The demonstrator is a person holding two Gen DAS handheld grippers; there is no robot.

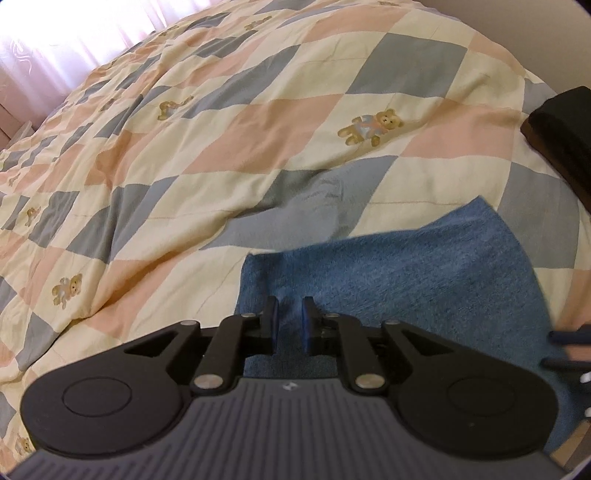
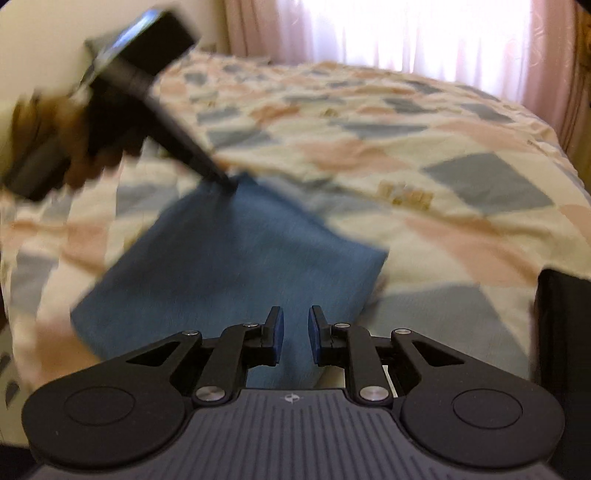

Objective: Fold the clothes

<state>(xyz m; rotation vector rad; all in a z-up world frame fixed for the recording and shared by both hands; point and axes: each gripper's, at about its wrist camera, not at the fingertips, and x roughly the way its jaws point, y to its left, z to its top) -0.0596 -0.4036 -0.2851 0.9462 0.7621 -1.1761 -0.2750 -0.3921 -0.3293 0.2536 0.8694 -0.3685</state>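
Note:
A blue towel (image 1: 424, 273) lies folded on the bed near its front edge, also seen in the blurred right wrist view (image 2: 236, 266). My left gripper (image 1: 291, 314) points steeply down at the towel's near-left corner; its pads stand close together with a ridge of towel in the narrow gap. From the right wrist view, the left gripper (image 2: 227, 181) has its tips on that same corner, held by a hand. My right gripper (image 2: 295, 332) hovers over the towel's other edge, jaws slightly apart and gripping nothing. It shows blurred at the left wrist view's right edge (image 1: 565, 350).
A patchwork quilt (image 1: 258, 122) with teddy-bear prints covers the bed, wrinkled around the towel. A dark block (image 1: 561, 125) sits at the bed's right side, also seen in the right wrist view (image 2: 565, 332). Pink curtains (image 2: 406, 33) hang behind the bed.

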